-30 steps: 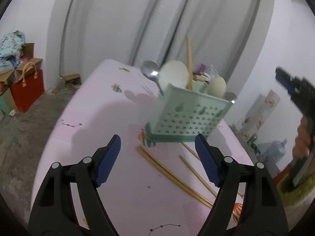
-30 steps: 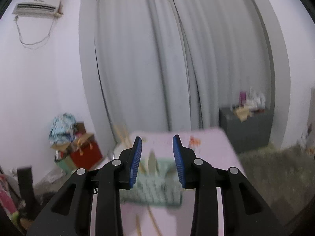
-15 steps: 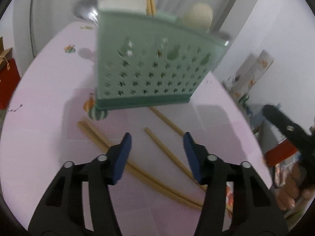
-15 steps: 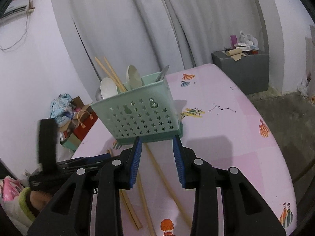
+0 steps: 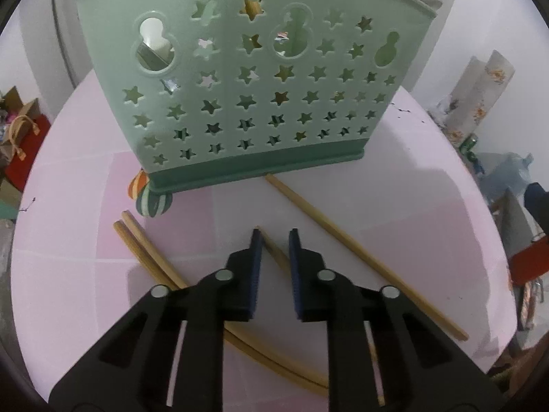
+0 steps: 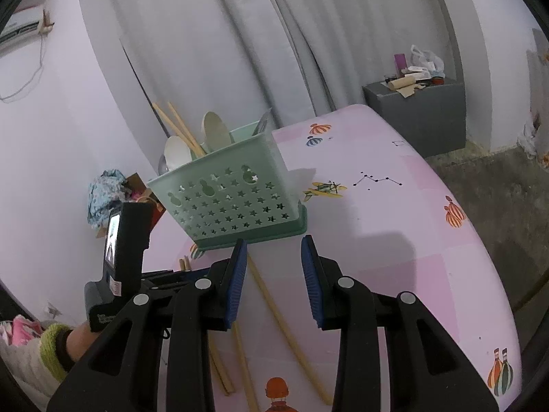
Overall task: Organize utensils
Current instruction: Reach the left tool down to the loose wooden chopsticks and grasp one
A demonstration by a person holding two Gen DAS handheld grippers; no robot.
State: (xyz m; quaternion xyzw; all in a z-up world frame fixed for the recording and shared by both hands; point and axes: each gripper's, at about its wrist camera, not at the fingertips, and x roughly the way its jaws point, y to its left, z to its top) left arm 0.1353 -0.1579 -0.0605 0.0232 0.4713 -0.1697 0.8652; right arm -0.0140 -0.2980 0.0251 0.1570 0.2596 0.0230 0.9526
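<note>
The left gripper [image 5: 274, 235] points steeply down at the pink tablecloth [image 5: 429, 213], and its jaws are closing around the near end of 1 wooden chopstick [image 5: 274, 252] that lies between the blue pads [image 5: 255, 264]. A narrow gap shows on each side of the stick, so the pads are not pressing it. Just to the left of this gripper, 2 more chopsticks [image 5: 137, 243] lie side by side, running back under its fingers. To its right, a 4th chopstick [image 5: 343, 237] slants from the caddy's base toward the table's near right edge. Directly beyond the fingertips stands the green star-punched utensil caddy [image 5: 254, 82], upright on the cloth.

The right gripper [image 6: 274, 257] hovers above the table with its jaws part-way spread and nothing between them. Below and between its pads a chopstick [image 6: 274, 305] lies on the cloth. To its left, the person's left hand [image 6: 79, 340], in a green cuff, holds the other tool. Just past the fingertips is the caddy [image 6: 233, 199], holding 2 pale spoons [image 6: 178, 154] and 2 upright chopsticks [image 6: 178, 127]. Further right, well apart, a grey cabinet [image 6: 422, 113] stands against the curtain [image 6: 223, 41].
</note>
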